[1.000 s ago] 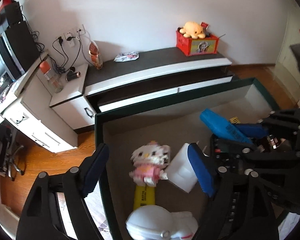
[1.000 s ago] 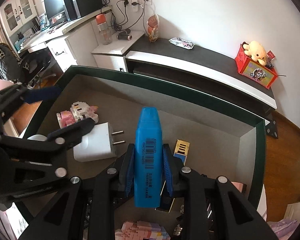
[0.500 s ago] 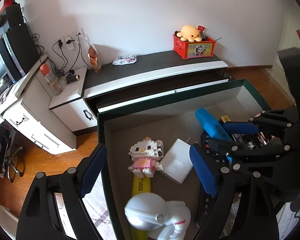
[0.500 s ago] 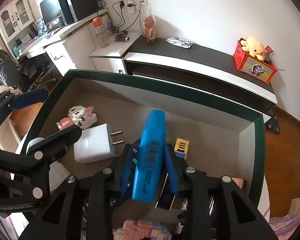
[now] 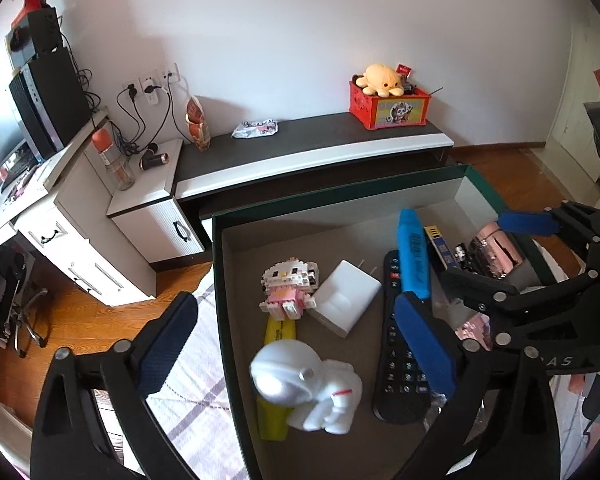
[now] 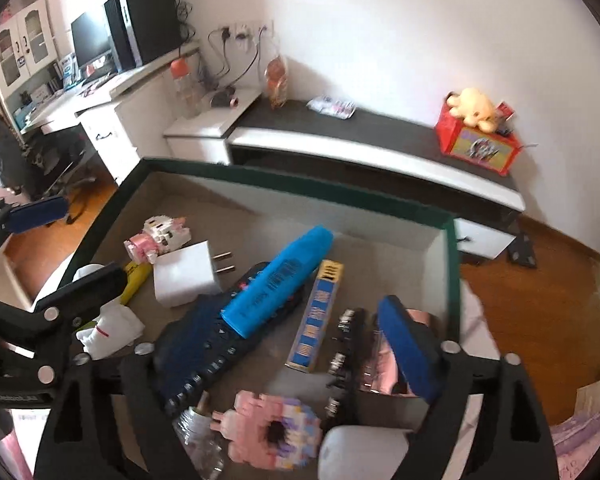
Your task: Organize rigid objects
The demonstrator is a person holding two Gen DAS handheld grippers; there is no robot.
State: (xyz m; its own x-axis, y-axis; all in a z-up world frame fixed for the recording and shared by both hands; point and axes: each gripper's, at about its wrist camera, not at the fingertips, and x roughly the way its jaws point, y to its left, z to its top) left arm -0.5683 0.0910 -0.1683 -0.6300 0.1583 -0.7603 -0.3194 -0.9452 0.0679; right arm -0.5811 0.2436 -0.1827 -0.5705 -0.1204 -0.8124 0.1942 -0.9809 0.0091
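Note:
A blue highlighter (image 6: 278,280) lies loose on the black remote (image 6: 220,328) inside the dark green box (image 6: 296,186); it also shows in the left wrist view (image 5: 414,254). My right gripper (image 6: 296,340) is open and empty above it; it appears at the right of the left wrist view (image 5: 500,256). My left gripper (image 5: 296,340) is open and empty over the box's left part, above the white astronaut figure (image 5: 308,384). The box also holds a brick kitty figure (image 5: 290,290), a white charger (image 5: 346,302) and a yellow marker (image 5: 278,334).
The box also holds a blue-yellow small carton (image 6: 318,314), a pink brick toy (image 6: 272,430) and a pink shiny case (image 5: 496,248). Behind the box are a low black-topped cabinet (image 5: 308,148) with a red toy crate (image 5: 388,106), and a white desk (image 5: 60,208) at left.
My right gripper opened and let go of the blue highlighter, which tipped over and now lies on the remote. Both grippers have drawn back and up from the box.

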